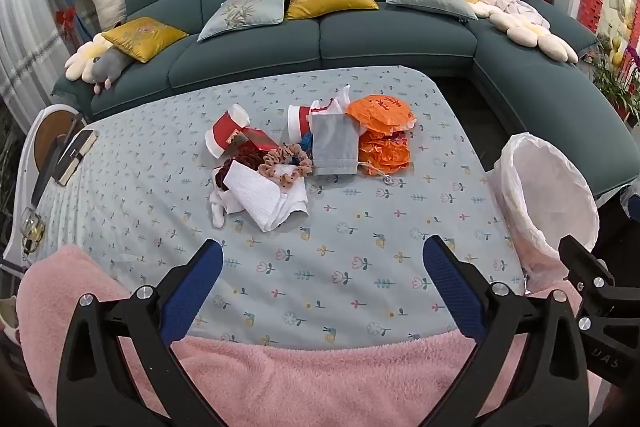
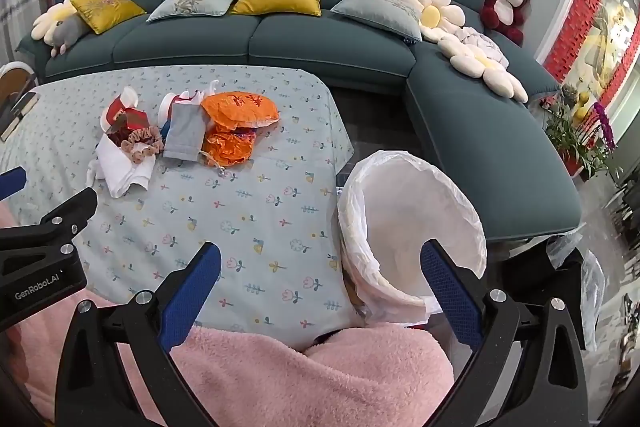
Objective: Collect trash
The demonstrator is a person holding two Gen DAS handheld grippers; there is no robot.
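We had not yet picked anything up: our left gripper [image 1: 322, 259] and right gripper [image 2: 320, 263] both hung wide and empty over the near edge of the table [image 1: 360, 287]. The trash, with orange wrappers [image 1: 384, 131] and paper cups [image 1: 226, 135], lay heaped mid-table, well apart from both. Next, we judged, came a reach forward to the heap, then a carry to the lined bin [image 2: 412, 211] just beside the table's right edge.

Flower-print pale-blue tablecloth [image 1: 280, 267], orange bag [image 1: 380, 113]

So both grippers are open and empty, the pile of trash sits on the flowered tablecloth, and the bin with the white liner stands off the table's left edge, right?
Not quite. The bin with the white liner stands off the table's right edge, as the right wrist view shows. The rest holds: the left gripper and right gripper are open and empty, and the pile of trash sits on the flowered tablecloth.
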